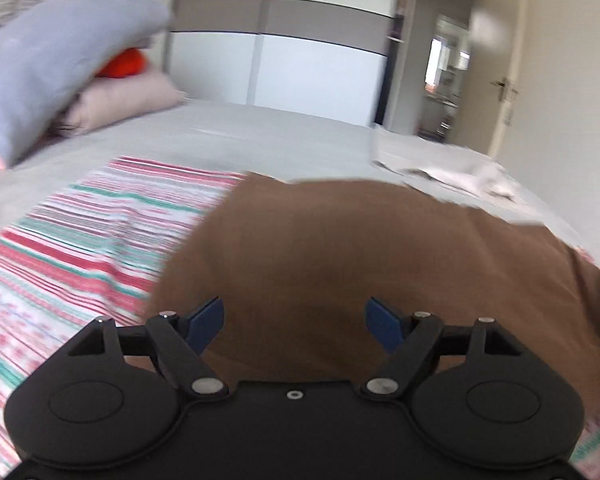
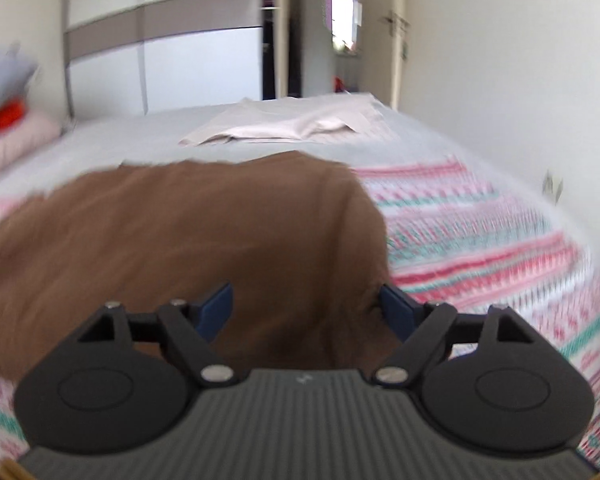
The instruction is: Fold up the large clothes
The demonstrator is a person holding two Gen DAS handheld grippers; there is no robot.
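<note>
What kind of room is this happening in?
Most likely a home bedroom: a made bed with stacked pillows, a tall sliding-door wardrobe behind it, and an open door. A brown garment lies on a striped blanket.

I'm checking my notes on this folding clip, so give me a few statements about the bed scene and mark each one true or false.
1. Both the left gripper and the right gripper are open. True.
2. The brown garment lies on a striped bedspread. True.
3. The brown garment is clamped in the right gripper. False: the fingers stand apart, holding nothing.
4. A pale folded cloth lies farther up the bed. True.
5. The door is closed. False: it stands open.
</note>
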